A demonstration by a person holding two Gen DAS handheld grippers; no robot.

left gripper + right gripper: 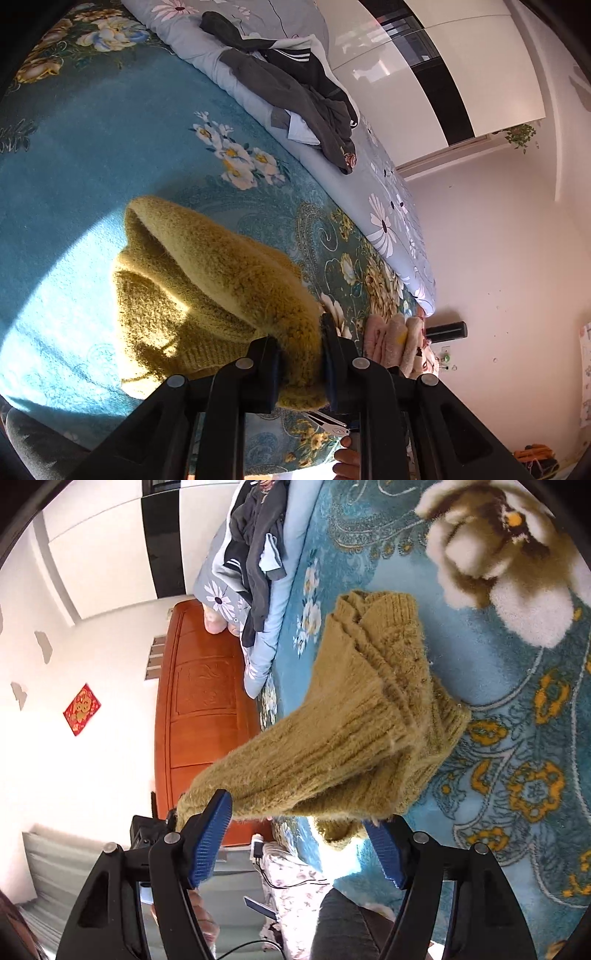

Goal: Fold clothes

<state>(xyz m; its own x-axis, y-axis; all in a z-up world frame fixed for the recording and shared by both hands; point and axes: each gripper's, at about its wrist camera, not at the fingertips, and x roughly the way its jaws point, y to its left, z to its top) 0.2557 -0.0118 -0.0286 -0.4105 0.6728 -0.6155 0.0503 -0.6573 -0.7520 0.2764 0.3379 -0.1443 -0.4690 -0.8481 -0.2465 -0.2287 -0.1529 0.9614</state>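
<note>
Sweater (pixel 207 280), one, mustard-yellow and fuzzy, hangs folded over a teal floral blanket (pixel 74 155) that covers the bed. The left gripper (pixel 300 363) has its two fingers drawn close together with a thick bunch of the knit pinched between the pads, so the sweater's near edge is clamped there while the rest slopes down onto the blanket in several stacked folds.

In the right wrist view the same sweater (pixel 354 731) shows about four ribbed layers stacked edge on edge, its far end resting on or just above the blanket (pixel 517 782). The right gripper (pixel 299 838) has its two blue-padded fingers spread wide; the knit drapes across the gap between them, brushing the left pad, but neither pad presses on it, so this gripper holds nothing.

Beyond the blanket lies one grey quilt (pixel 391 206) with white daisies, and on it one heap of dark clothes (pixel 295 88), among them a black piece with white stripes. One pink fluffy bundle (pixel 391 339) sits at the blanket's edge. One orange wooden headboard (pixel 199 716) stands against the white wall, with one red paper square (pixel 82 709) beside it.
</note>
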